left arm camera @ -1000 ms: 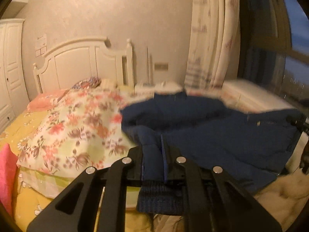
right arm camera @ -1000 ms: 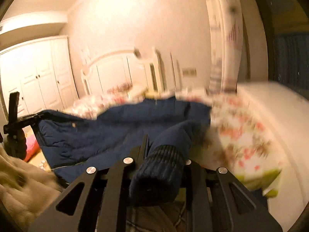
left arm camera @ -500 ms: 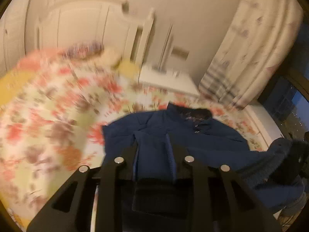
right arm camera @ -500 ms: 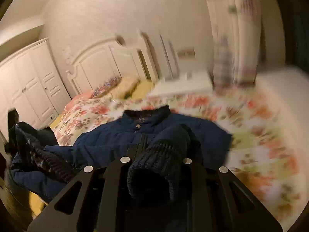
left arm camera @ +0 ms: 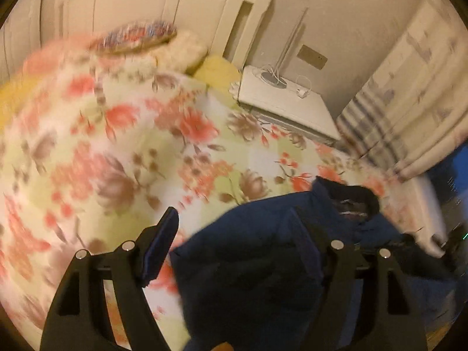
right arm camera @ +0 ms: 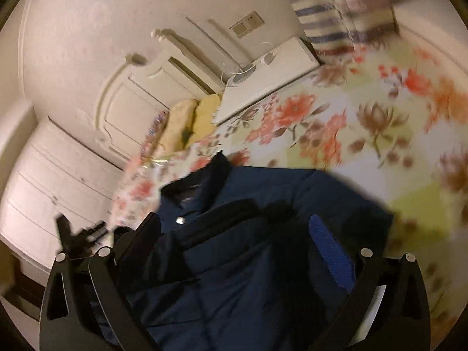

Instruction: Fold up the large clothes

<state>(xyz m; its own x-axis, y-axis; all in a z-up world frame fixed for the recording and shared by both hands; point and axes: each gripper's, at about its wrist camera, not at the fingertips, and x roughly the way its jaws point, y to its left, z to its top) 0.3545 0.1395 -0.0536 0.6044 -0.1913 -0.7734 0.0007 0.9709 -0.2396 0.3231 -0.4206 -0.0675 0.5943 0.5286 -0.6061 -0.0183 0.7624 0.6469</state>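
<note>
Your left claw stands wide open with nothing gripped: its left finger hangs over the flowered bedspread, its right finger over the dark blue jacket, and the cloth between them lies loose. Your right claw is spread just as wide and holds nothing either; both of its fingers hover above the jacket, the blue pad of the right one showing clearly. The jacket lies on the bed with its collar pointing toward the white headboard, and a dark knitted cuff rests across its chest, near a small silver snap. From the left wrist the collar sits on the far side of the garment, toward the striped curtain. Beyond the bed stands a white nightstand with cables on top, beside yellow pillows. Much of the bedspread is blurred.
</note>
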